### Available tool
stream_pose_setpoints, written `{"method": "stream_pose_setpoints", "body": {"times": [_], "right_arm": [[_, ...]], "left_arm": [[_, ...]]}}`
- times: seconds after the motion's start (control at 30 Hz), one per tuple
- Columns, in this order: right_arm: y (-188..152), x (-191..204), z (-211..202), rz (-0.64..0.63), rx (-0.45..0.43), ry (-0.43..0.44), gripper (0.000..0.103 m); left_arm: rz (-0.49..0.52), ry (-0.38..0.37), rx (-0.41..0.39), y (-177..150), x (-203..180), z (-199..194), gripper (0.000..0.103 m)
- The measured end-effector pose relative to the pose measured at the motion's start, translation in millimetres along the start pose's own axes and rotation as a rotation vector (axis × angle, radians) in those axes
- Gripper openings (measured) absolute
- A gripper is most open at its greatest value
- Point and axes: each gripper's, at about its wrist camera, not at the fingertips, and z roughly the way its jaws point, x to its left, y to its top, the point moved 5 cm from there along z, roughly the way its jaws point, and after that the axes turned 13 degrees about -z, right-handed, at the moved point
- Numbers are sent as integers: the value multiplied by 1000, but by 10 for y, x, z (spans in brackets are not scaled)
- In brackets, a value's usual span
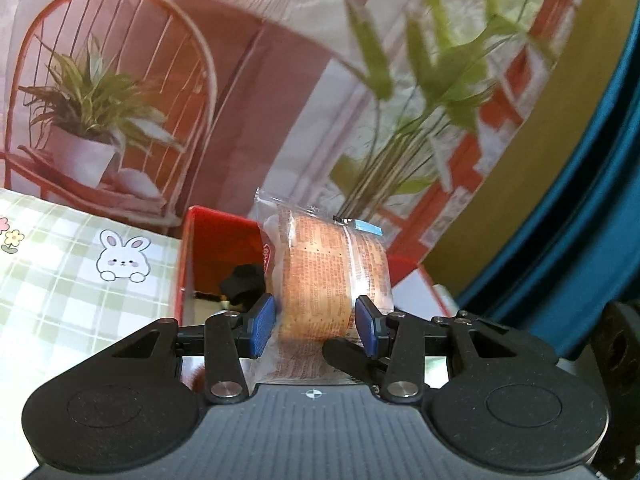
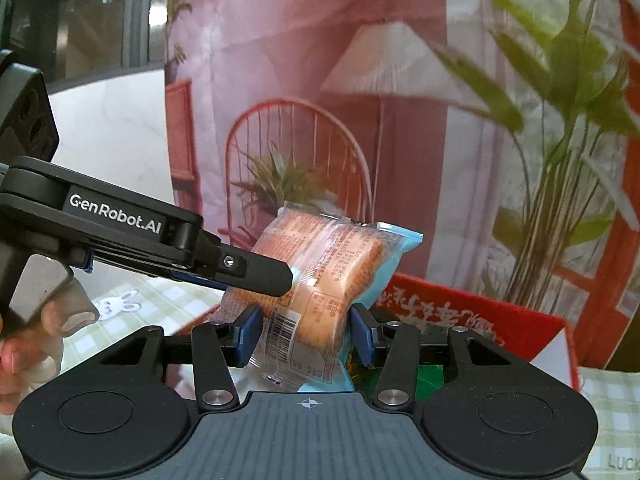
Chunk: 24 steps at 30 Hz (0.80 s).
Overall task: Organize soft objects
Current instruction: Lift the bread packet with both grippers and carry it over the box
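One wrapped orange cake package (image 1: 320,276) with a pale blue end seal is held up above an open red box (image 1: 224,240). In the left wrist view my left gripper (image 1: 316,312) is shut on it, blue pads pressing both sides. The right gripper's black finger (image 1: 344,354) crosses the package's lower part. In the right wrist view the same package (image 2: 320,280) sits between the pads of my right gripper (image 2: 306,328), which is shut on it. My left gripper (image 2: 276,276) reaches in from the left onto its upper left side. The red box (image 2: 480,312) lies just behind and below.
A green plaid cloth with a bunny print (image 1: 60,280) covers the table left of the box. A black item (image 1: 244,280) lies inside the box, something green (image 2: 428,376) too. A printed backdrop of chair and plants (image 1: 280,80) stands close behind. A person's hand (image 2: 24,344) holds the left gripper.
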Motion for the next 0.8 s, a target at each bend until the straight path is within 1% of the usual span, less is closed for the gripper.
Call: {"method": "stream_pose_setpoints", "body": {"times": [0.23,0.33,0.47,0.57,0.7,0.73,0.8], "right_arm": [[-107,-40,383,20,78,18,44],[-135,-31,495,20,116,20,45],[-151,-12,548,5,134,23,46],[-149,-1,566,0,145,26,44],[-99,101,594,-40,179,41,42],[-79,133,612,-42,189,49,42],[-50,163,653,-33,214,38,42]], "left_arm": [[14,63,28,41,168,248,45],[58,104,0,82,195,233,47],[74,101,-13,128,188,188,48],[86,108,-28,136,167,178,48],[101,118,-53,135,138,142,48],[104,119,-58,141,138,130,48],[101,121,-64,157,152,107,48]]}}
